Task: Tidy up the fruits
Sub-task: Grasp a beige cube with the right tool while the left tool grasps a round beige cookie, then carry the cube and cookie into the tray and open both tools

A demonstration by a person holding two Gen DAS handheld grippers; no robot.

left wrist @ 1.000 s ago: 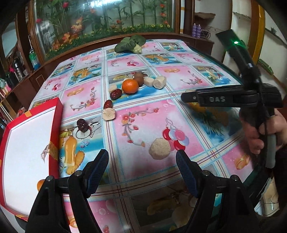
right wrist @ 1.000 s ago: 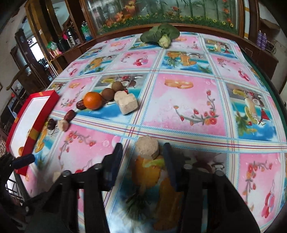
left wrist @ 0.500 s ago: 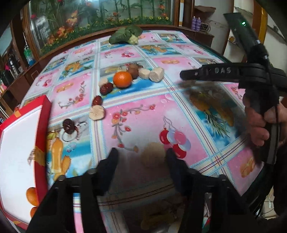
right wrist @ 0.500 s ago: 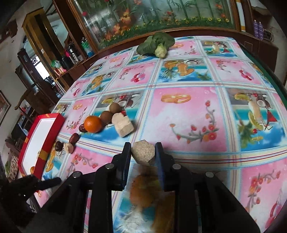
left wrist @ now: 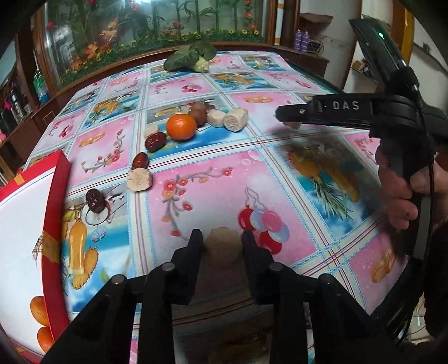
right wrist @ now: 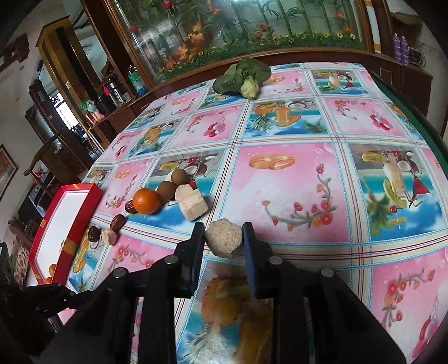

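Both grippers clamped on beige crumbly chunks: left gripper (left wrist: 221, 240) nearer the red-rimmed white tray (left wrist: 60, 179), off its left; right gripper (right wrist: 223, 238) farther.

Table (right wrist: 294, 173) carries red box (right wrist: 72, 212), orange (right wrist: 146, 200), dates (left wrist: 154, 141), leafy vegetable (right wrist: 240, 75)

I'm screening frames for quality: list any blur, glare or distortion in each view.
Left wrist view: the held beige chunk is smeared, the orange sharp, table edges bowed. Right wrist view: its chunk is crisp; glare on the cabinet glass.
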